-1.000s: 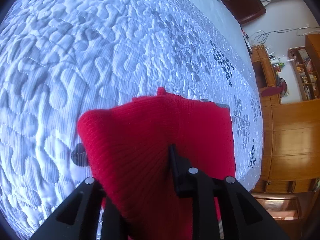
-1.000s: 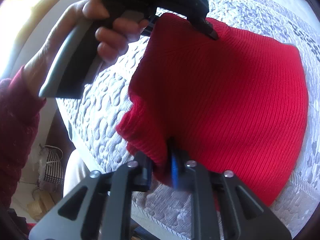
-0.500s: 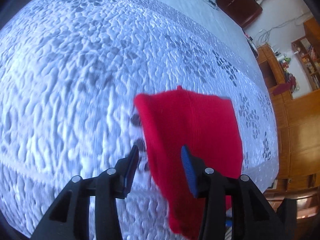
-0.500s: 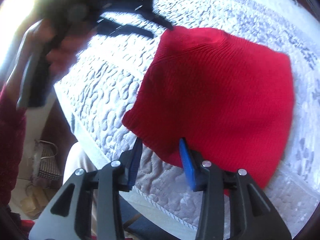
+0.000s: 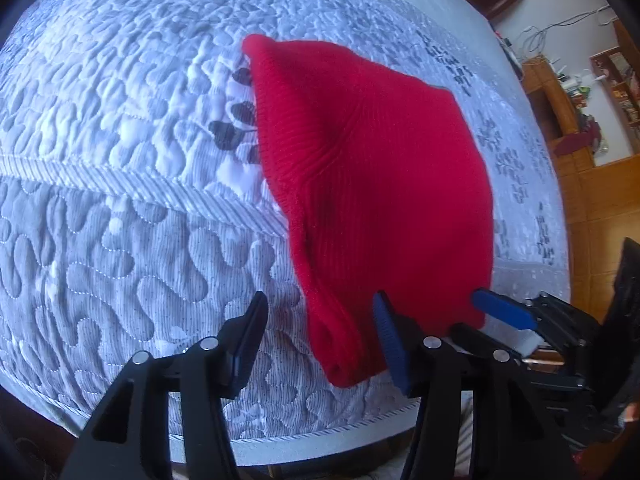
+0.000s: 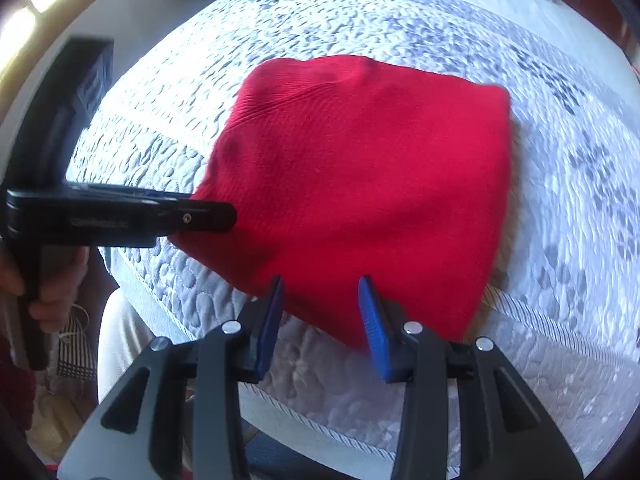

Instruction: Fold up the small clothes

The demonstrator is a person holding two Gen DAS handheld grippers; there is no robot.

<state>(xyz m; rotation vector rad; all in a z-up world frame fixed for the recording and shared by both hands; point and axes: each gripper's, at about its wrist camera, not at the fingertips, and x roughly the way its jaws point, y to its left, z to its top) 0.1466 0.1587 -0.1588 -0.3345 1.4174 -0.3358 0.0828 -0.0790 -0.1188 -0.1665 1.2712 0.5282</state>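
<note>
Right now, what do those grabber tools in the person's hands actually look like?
Each hand-held gripper, left and right, is a black plastic frame with triangular cut-outs and silver screw heads. Its two flat fingers carry ribbed blue pads. A dark red sleeve shows behind a bare hand.

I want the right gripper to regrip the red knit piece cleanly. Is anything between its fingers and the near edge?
Nothing visible does. The right gripper is open with the red knit garment's near edge right between its fingers, on the quilted bed cover. The left gripper is off at another corner.
</note>
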